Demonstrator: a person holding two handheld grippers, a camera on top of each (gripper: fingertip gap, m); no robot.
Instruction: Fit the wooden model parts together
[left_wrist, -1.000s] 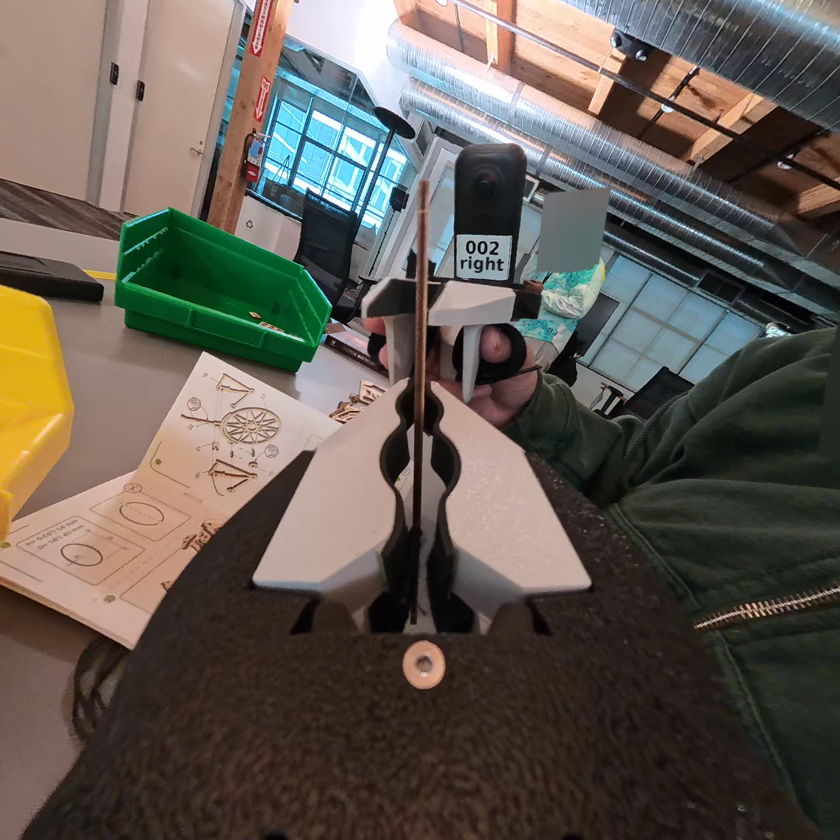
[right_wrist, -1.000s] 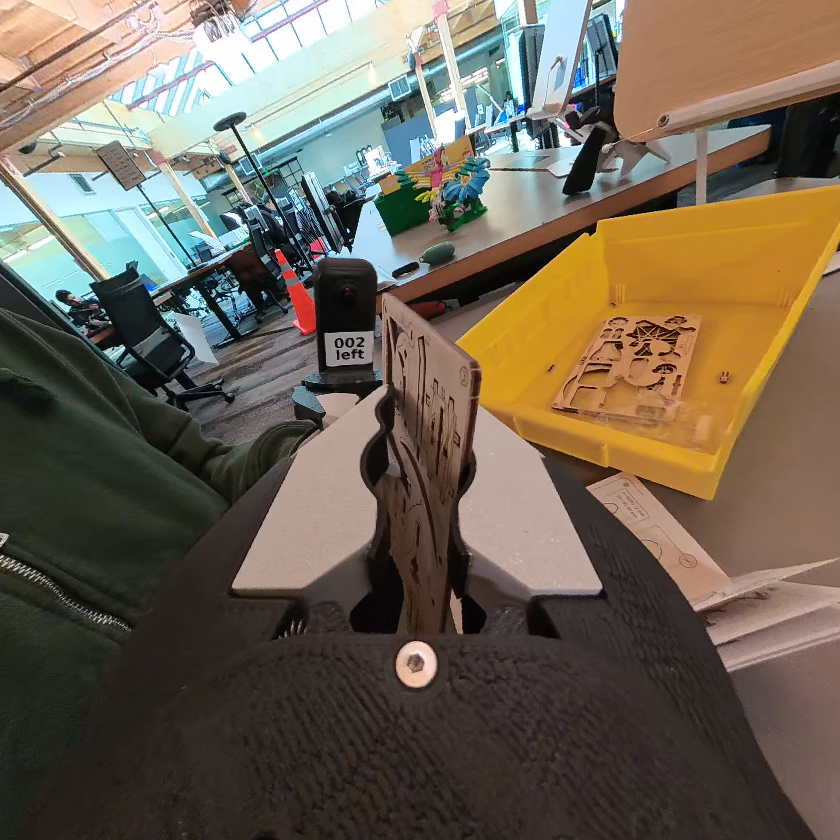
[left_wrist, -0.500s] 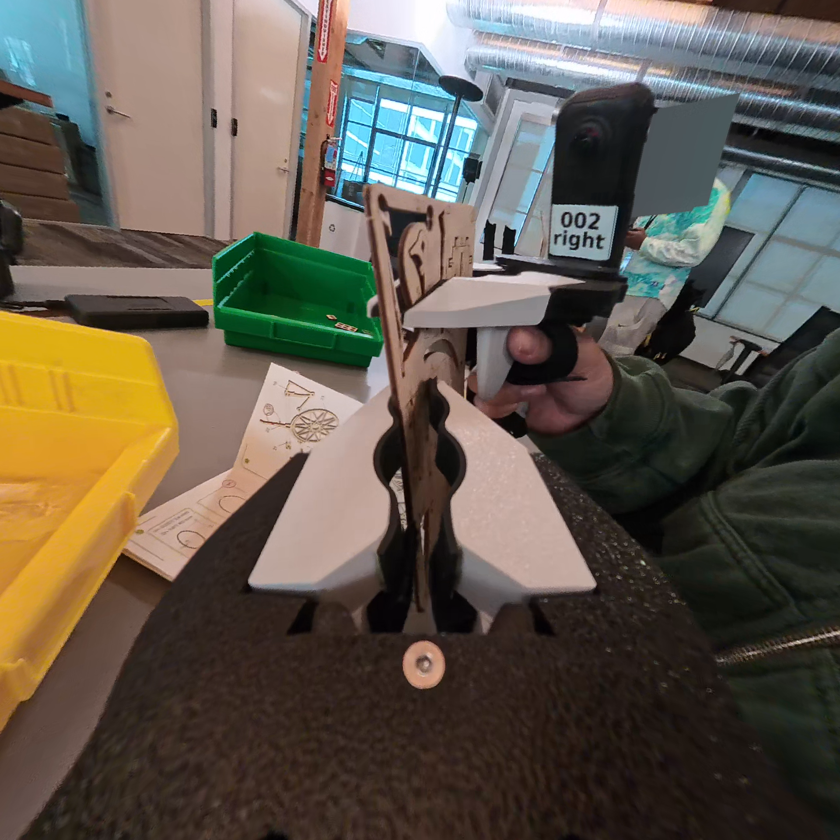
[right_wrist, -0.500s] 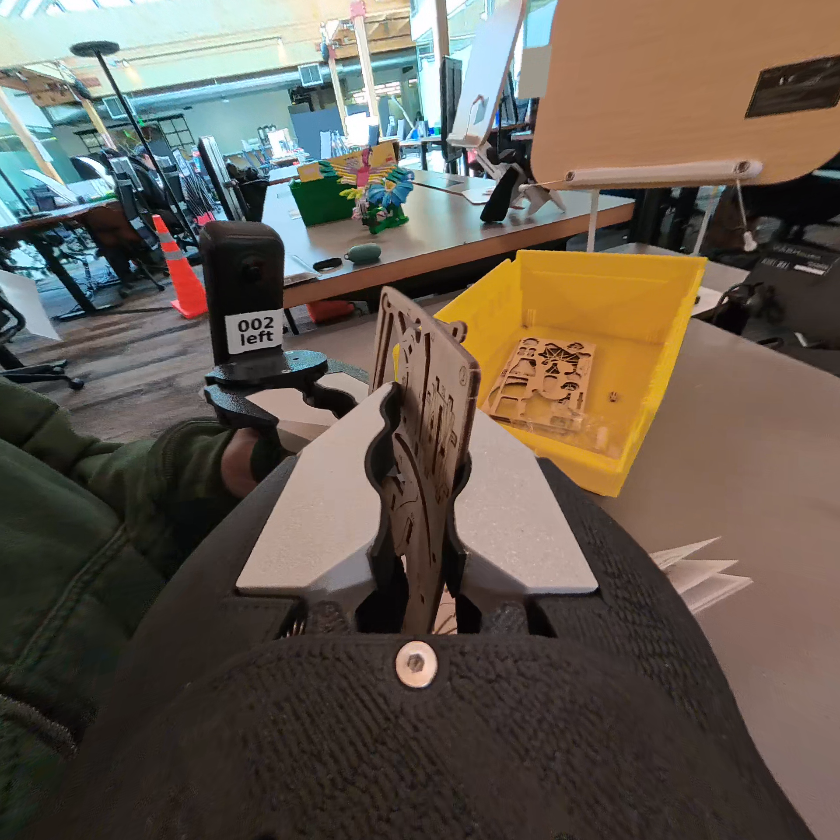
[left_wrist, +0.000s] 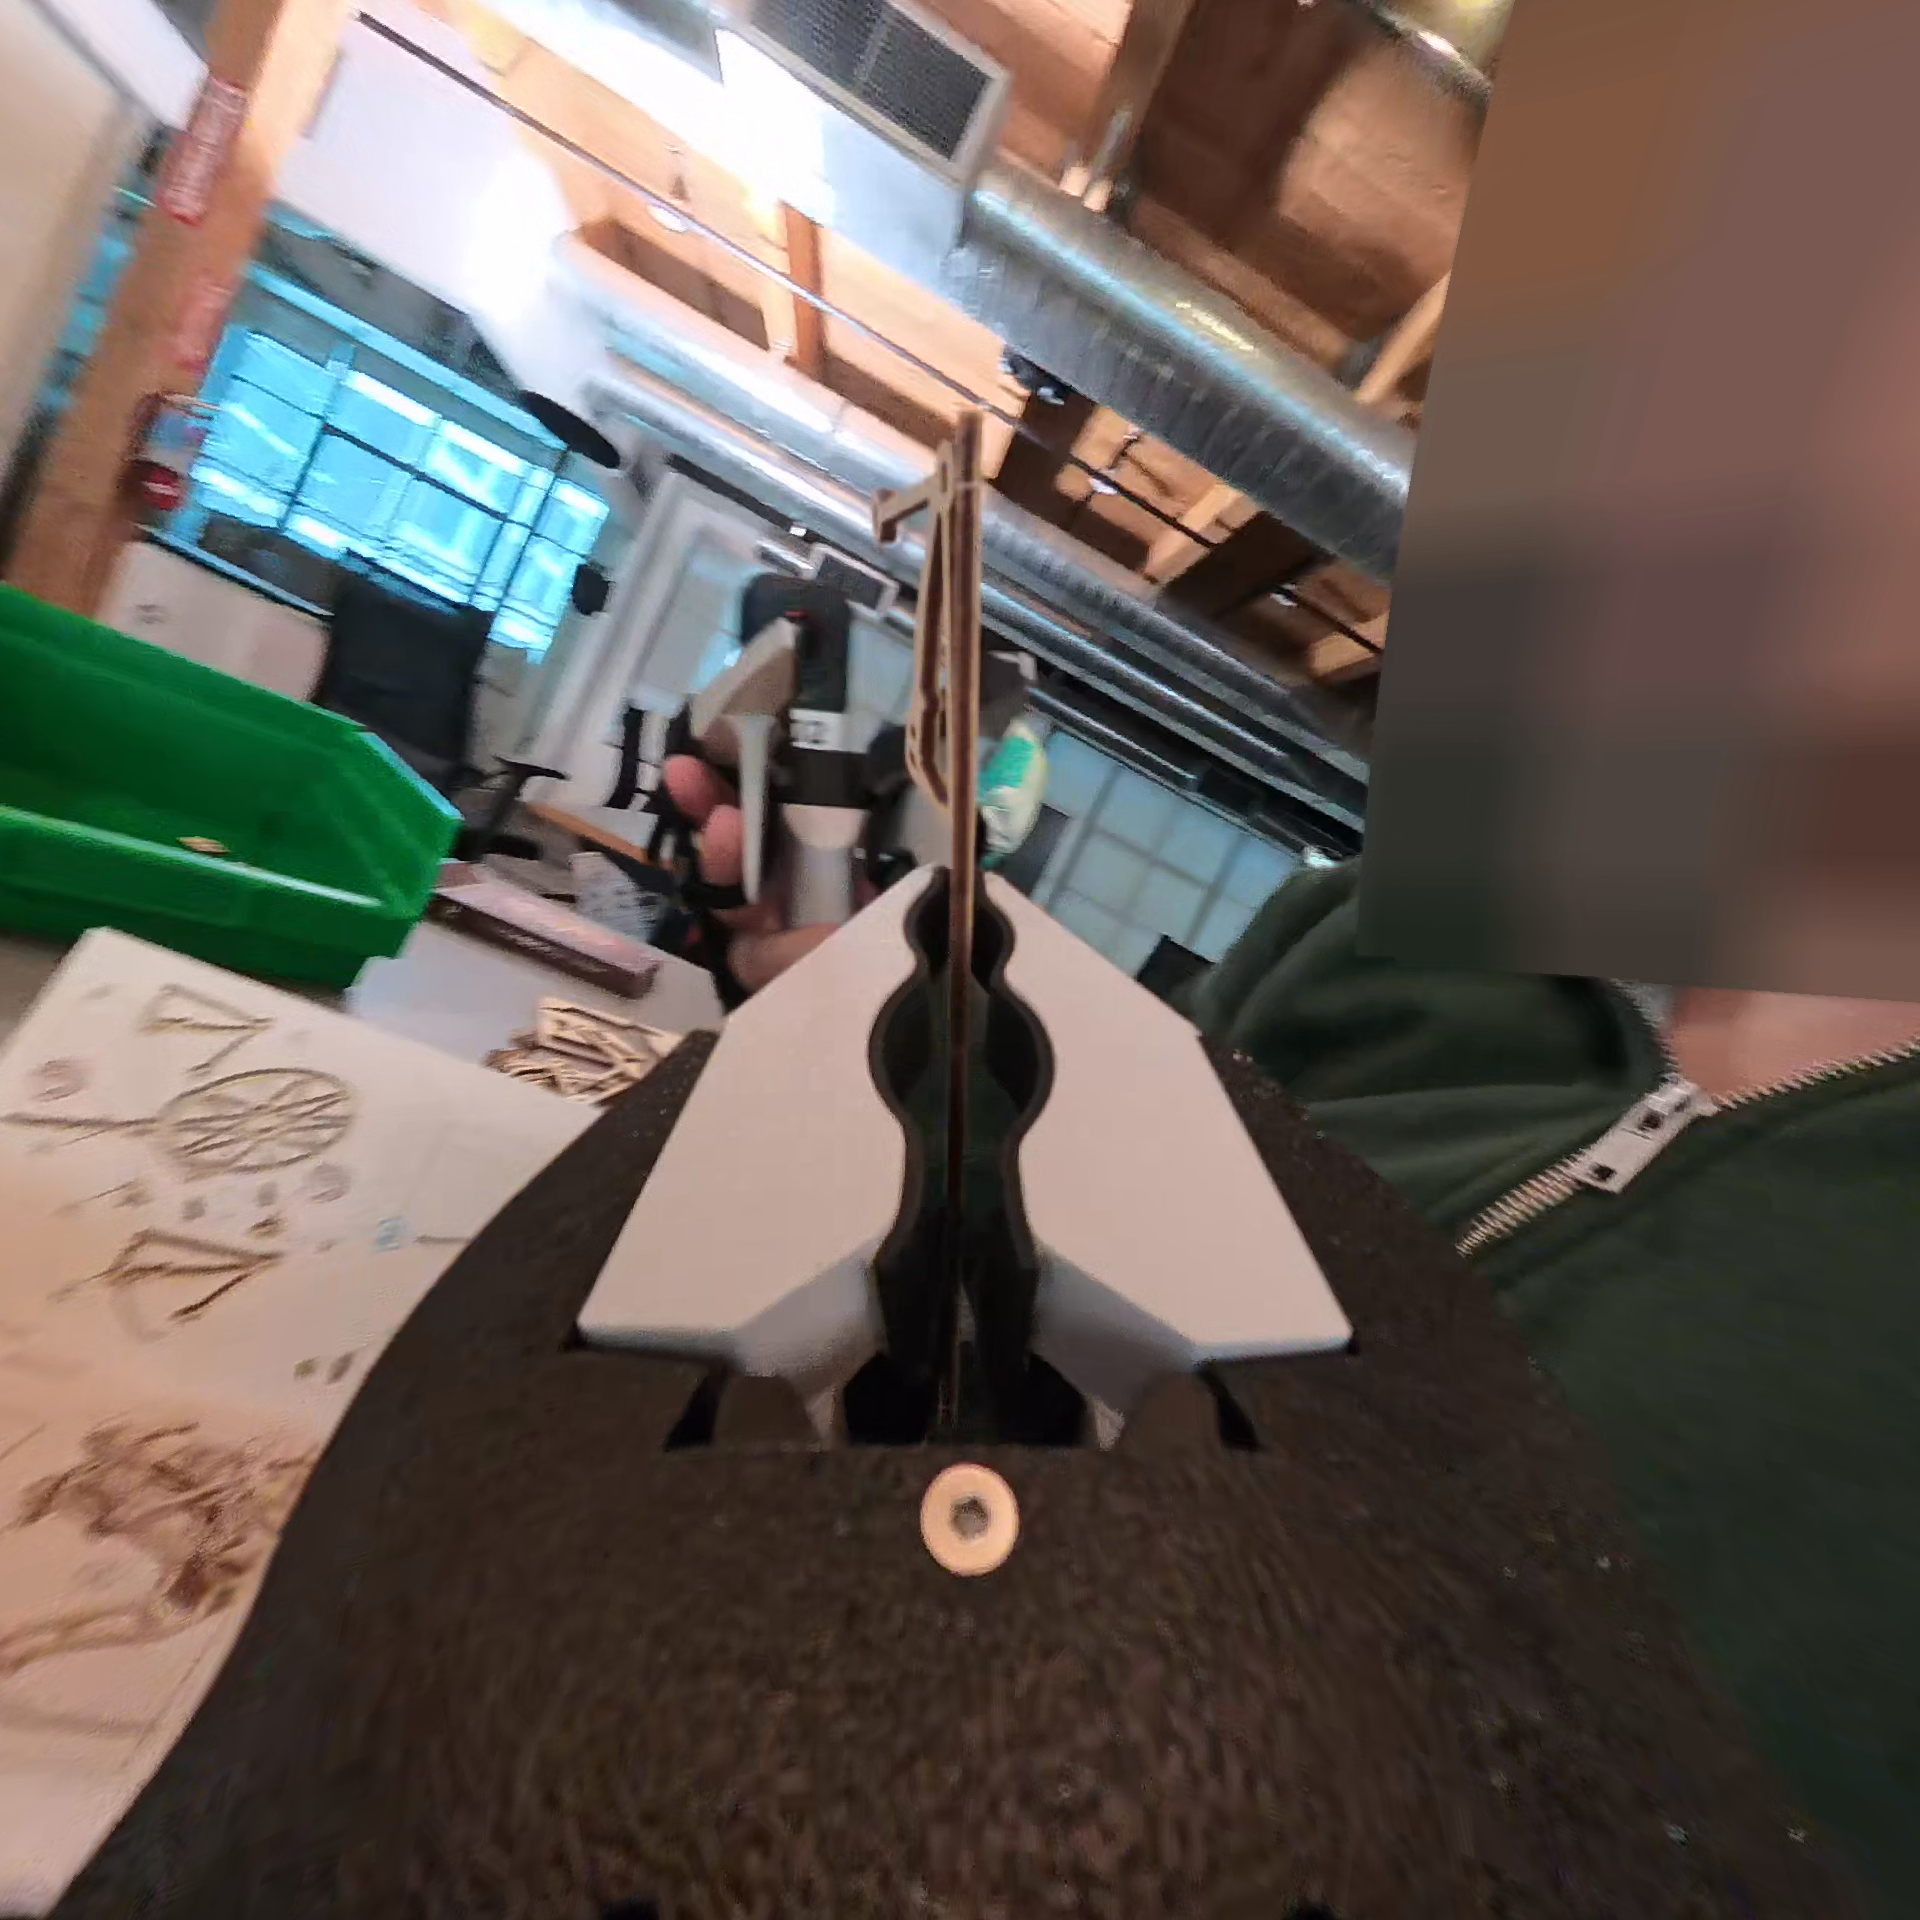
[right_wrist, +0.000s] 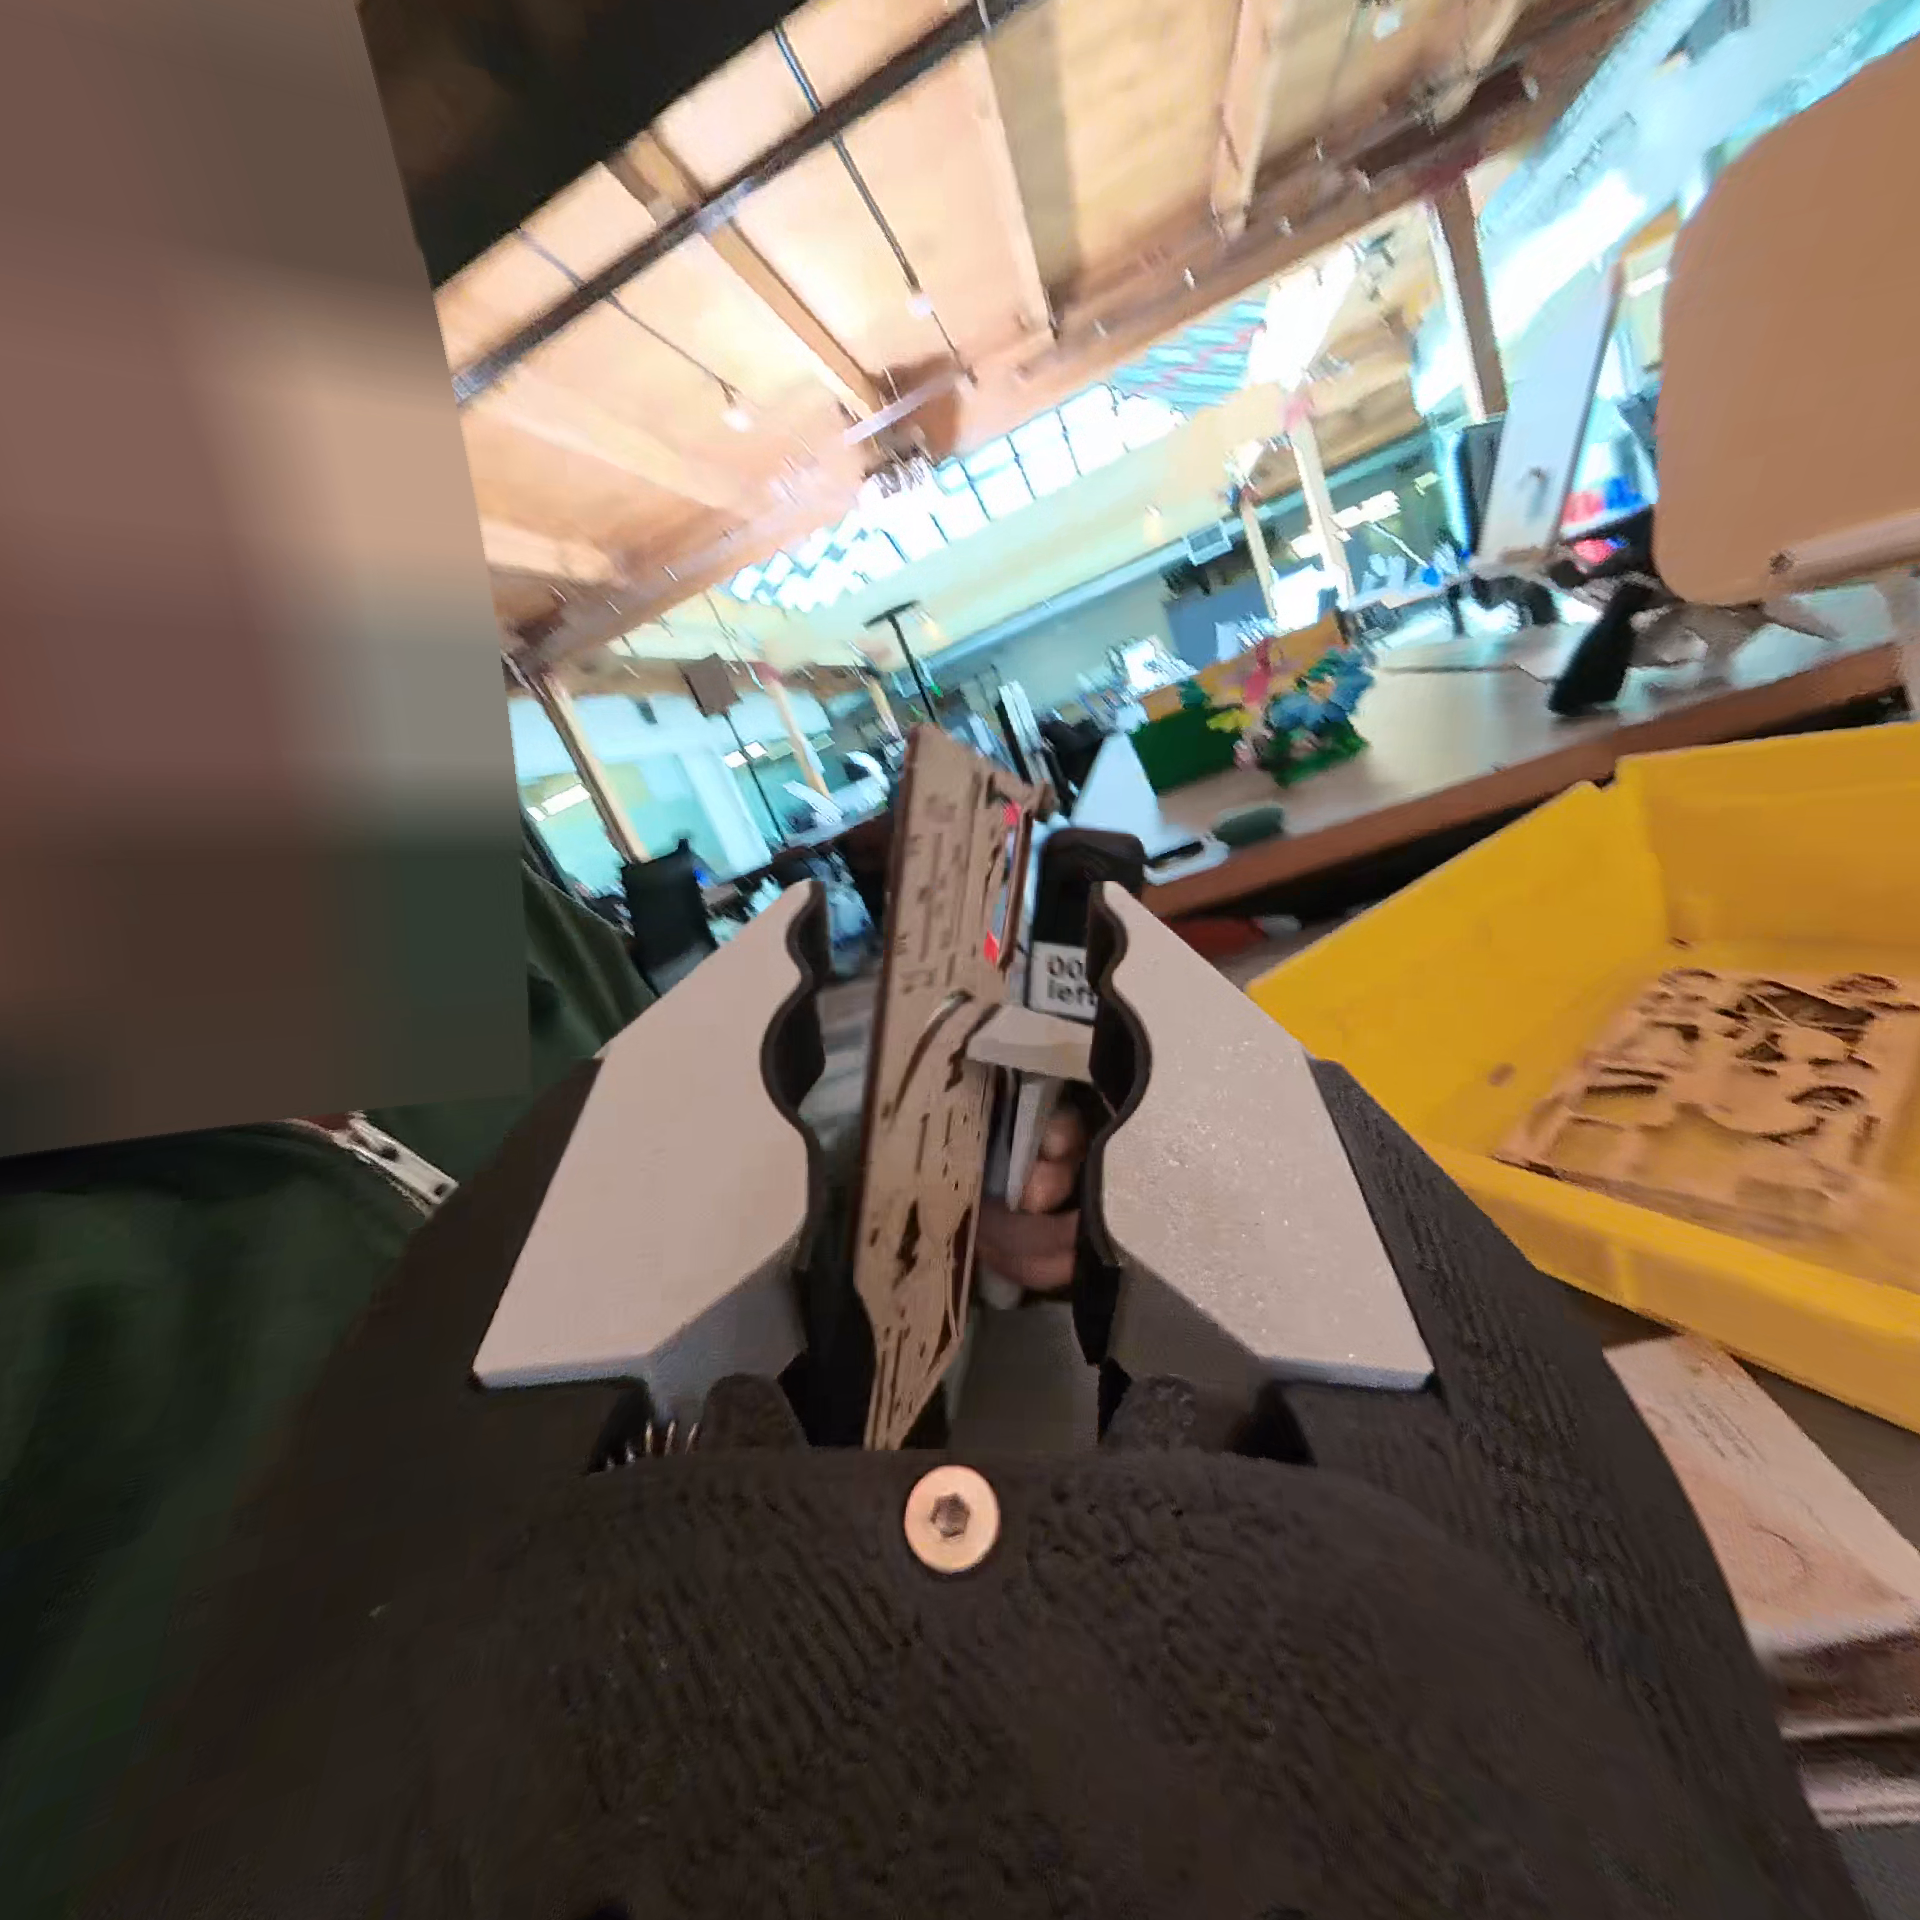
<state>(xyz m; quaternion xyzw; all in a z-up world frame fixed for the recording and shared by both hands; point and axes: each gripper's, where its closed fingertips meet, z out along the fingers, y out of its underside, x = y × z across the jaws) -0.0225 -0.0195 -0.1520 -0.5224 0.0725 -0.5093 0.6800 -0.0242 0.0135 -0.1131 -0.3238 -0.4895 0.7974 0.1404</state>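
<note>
A thin laser-cut wooden sheet of model parts (left_wrist: 961, 644) stands upright, edge-on in the left wrist view. My left gripper (left_wrist: 961, 883) is shut on its lower edge. In the right wrist view the same sheet (right_wrist: 935, 1039) stands between my right gripper's (right_wrist: 958, 899) spread jaws and touches neither finger. The left gripper (right_wrist: 997, 1039) shows just behind it, clamped on the sheet. In the left wrist view the right gripper (left_wrist: 769, 727) shows beyond the sheet, held by a hand. Both views are motion-blurred.
A green bin (left_wrist: 156, 831) stands at the left, with an open instruction sheet (left_wrist: 208, 1143) and loose wooden parts (left_wrist: 582, 1049) on the grey table. A yellow bin (right_wrist: 1662, 1299) at the right holds another wooden parts sheet (right_wrist: 1714, 1081). A person's green jacket (left_wrist: 1558, 1351) is close by. The tips of one gripper are about 5 cm away from the tips of the other.
My right gripper has opened and let go of the wooden sheet. The left gripper still holds it. Both views have tilted upward toward the ceiling.
</note>
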